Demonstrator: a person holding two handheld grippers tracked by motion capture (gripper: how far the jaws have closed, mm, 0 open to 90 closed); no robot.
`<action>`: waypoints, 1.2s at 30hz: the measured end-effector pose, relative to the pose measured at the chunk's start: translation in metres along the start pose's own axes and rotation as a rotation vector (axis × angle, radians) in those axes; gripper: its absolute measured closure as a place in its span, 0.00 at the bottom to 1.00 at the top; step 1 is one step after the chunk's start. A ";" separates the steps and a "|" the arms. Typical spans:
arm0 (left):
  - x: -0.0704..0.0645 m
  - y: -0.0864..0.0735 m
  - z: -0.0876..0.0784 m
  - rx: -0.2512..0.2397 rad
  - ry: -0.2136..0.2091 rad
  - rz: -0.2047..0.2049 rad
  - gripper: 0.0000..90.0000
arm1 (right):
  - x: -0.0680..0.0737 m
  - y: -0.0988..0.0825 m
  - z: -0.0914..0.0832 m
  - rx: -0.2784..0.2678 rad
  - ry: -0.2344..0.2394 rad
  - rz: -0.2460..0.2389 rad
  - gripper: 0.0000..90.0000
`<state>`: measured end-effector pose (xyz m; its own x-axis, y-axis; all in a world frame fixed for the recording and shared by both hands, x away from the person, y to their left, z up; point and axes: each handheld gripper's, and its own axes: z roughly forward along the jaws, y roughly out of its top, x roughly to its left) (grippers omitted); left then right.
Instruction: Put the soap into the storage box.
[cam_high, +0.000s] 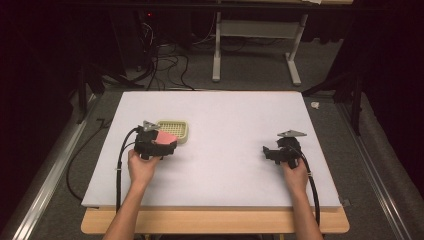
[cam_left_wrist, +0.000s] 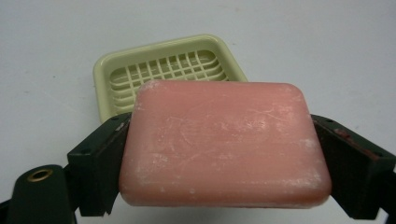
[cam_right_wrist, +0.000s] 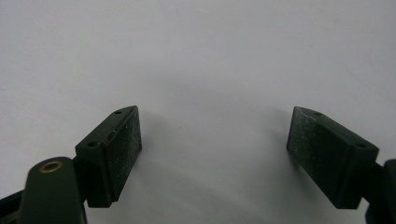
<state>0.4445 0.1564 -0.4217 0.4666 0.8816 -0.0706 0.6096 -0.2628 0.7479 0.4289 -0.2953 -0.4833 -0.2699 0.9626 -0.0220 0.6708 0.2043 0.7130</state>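
A pink bar of soap (cam_left_wrist: 224, 144) is clamped flat between the two black jaws of my left gripper (cam_left_wrist: 219, 154), which is shut on it. Just beyond the soap lies a pale green soap dish (cam_left_wrist: 116, 70) with a slotted grid floor, nothing in it. From above, the left gripper (cam_high: 162, 145) holds the pink soap (cam_high: 166, 137) at the near left edge of the dish (cam_high: 181, 131). My right gripper (cam_high: 267, 152) rests at the right side of the table; its jaws stand wide apart over bare white surface (cam_right_wrist: 215, 140), nothing between them.
The white table top (cam_high: 225, 120) spreads between the two hands. Its wooden front edge (cam_high: 215, 220) runs below the forearms. Cables and a grey metal frame (cam_high: 257, 55) stand on the floor behind the table.
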 end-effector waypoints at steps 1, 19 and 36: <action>0.001 0.002 0.001 -0.002 0.002 -0.002 0.15 | 0.000 0.000 0.000 0.000 0.000 0.000 0.21; 0.013 0.015 0.020 0.010 0.030 -0.068 0.15 | 0.000 0.000 0.000 0.002 0.001 0.000 0.21; 0.023 0.013 0.042 0.042 0.067 -0.123 0.15 | 0.000 0.000 0.000 0.002 0.000 -0.001 0.21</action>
<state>0.4899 0.1568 -0.4414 0.3434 0.9322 -0.1146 0.6864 -0.1658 0.7081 0.4289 -0.2953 -0.4831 -0.2704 0.9625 -0.0224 0.6722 0.2054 0.7113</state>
